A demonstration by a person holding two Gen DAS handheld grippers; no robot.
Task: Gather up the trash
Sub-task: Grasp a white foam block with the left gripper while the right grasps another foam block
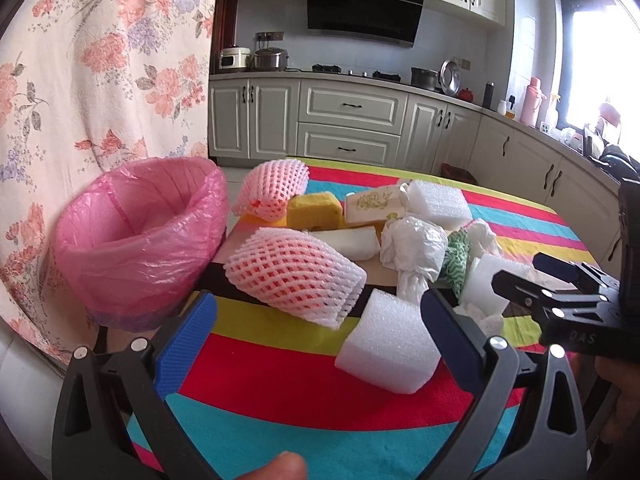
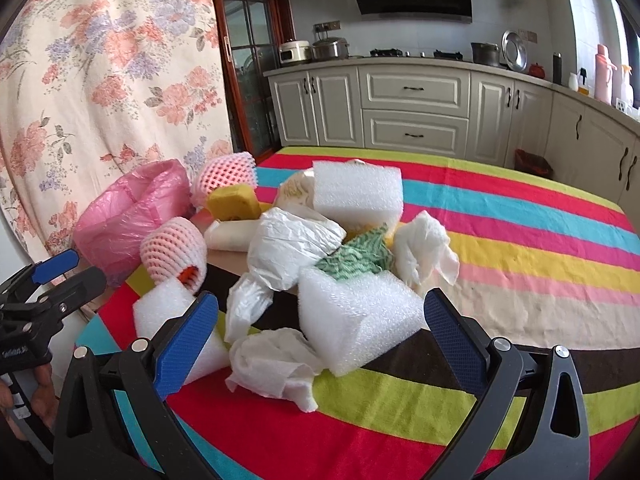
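No readable writing is showing on the trash. Both the left gripper (image 1: 318,312) and right gripper (image 2: 320,312) are hanging wide open, jaws holding nothing. Three white foam blocks (image 2: 356,320), two pink net sleeves (image 1: 296,274) and crumpled tissues (image 2: 276,364) are lying ahead of the jaws on the striped bench (image 2: 520,248); the pink-lined bin (image 1: 140,240) is sitting left of them.
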